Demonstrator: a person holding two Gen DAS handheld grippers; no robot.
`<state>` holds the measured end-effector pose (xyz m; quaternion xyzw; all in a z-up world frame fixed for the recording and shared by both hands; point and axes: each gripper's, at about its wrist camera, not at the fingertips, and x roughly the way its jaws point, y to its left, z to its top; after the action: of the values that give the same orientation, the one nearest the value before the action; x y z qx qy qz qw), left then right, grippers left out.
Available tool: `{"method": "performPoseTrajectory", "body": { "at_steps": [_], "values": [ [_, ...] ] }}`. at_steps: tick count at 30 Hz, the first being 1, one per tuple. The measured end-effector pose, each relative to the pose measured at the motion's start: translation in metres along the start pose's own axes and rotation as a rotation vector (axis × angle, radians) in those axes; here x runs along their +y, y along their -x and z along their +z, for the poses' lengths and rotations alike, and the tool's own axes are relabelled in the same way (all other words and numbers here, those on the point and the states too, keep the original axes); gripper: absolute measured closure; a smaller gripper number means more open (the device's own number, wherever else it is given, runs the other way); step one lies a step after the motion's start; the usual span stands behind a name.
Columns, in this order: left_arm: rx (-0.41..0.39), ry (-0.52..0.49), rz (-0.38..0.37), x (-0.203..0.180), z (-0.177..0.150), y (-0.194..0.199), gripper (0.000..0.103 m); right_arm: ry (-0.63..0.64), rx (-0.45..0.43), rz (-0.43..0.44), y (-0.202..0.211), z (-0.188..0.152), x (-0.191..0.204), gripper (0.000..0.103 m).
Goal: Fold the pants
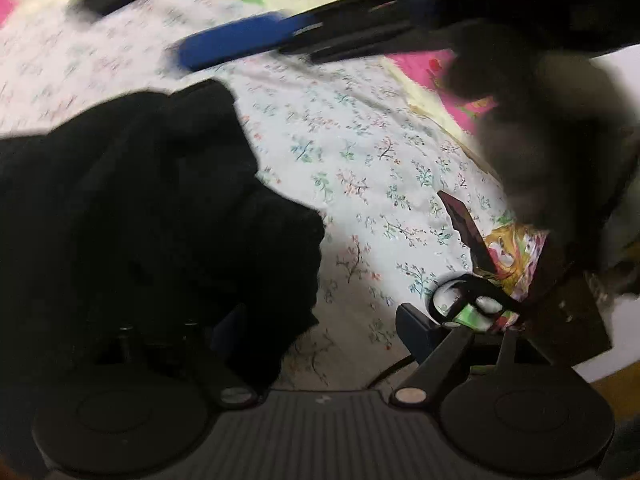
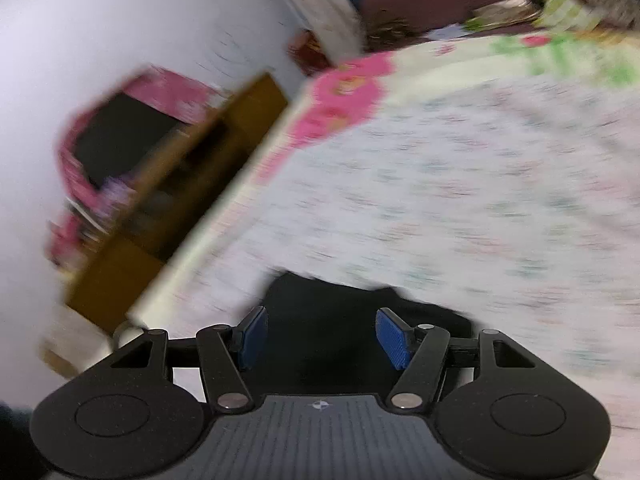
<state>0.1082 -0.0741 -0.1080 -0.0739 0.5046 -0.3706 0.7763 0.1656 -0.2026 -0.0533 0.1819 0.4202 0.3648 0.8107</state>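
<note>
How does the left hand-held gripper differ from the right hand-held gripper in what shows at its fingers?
The black pants drape over one finger of the left hand-held gripper and hide it, while both blue pads of the right hand-held gripper show bare. The pants fill much of the left wrist view; in the right wrist view only a small dark patch lies by the fingers. Shared: both stand open above the floral sheet.

matt black cloth pants [image 1: 132, 208], printed cotton-like sheet [image 1: 352, 152], ribbed blue fingers [image 2: 394, 338] on matt plastic
</note>
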Motion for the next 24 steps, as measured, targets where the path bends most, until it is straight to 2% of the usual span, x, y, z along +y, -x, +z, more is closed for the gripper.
{"method": "performPoseTrajectory", "body": {
  "at_steps": [2,3,6,8,9,12,13,16,18,20,21,22,23,24],
  "values": [
    [0.002,0.015,0.006,0.004,-0.006,0.010,0.016,-0.072,0.052,0.005,-0.029,-0.008,-0.022,0.060],
    [0.001,0.027,0.012,0.008,-0.011,0.016,0.016,-0.112,0.075,-0.034,-0.037,-0.016,-0.036,0.067],
    [-0.045,0.130,0.034,0.031,-0.021,0.043,0.016,-0.231,0.119,-0.199,-0.037,-0.041,-0.094,0.103],
    [-0.114,0.179,0.070,0.048,-0.015,0.057,0.016,-0.335,0.124,-0.206,-0.032,-0.051,-0.115,0.103],
    [-0.145,0.189,0.087,0.055,-0.010,0.063,0.016,-0.324,0.124,-0.210,-0.032,-0.049,-0.111,0.103],
    [-0.289,0.236,0.125,0.078,0.010,0.088,0.016,-0.167,0.141,-0.247,-0.034,-0.032,-0.077,0.103],
    [-0.329,0.245,0.131,0.083,0.015,0.094,0.015,-0.154,0.126,-0.230,-0.029,-0.025,-0.067,0.092],
    [-0.438,0.288,0.137,0.110,0.030,0.100,0.015,-0.071,0.061,-0.193,-0.020,-0.005,-0.040,0.081],
    [-0.471,0.342,0.106,0.133,0.035,0.092,0.015,-0.074,0.030,-0.138,-0.024,0.000,-0.036,0.080],
    [-0.481,0.394,0.051,0.152,0.039,0.075,0.015,-0.090,0.025,-0.127,-0.044,0.003,-0.047,0.080],
    [-0.476,0.385,0.060,0.154,0.040,0.064,0.016,-0.106,0.029,-0.131,-0.048,-0.001,-0.056,0.078],
    [-0.457,0.351,0.101,0.155,0.040,0.055,0.016,-0.123,0.038,-0.145,-0.056,-0.006,-0.065,0.082],
    [-0.436,0.313,0.139,0.155,0.040,0.047,0.022,-0.127,0.055,-0.179,-0.065,-0.011,-0.074,0.086],
    [-0.415,0.276,0.184,0.159,0.038,0.042,0.028,-0.128,0.067,-0.200,-0.076,-0.013,-0.078,0.095]
  ]
}}
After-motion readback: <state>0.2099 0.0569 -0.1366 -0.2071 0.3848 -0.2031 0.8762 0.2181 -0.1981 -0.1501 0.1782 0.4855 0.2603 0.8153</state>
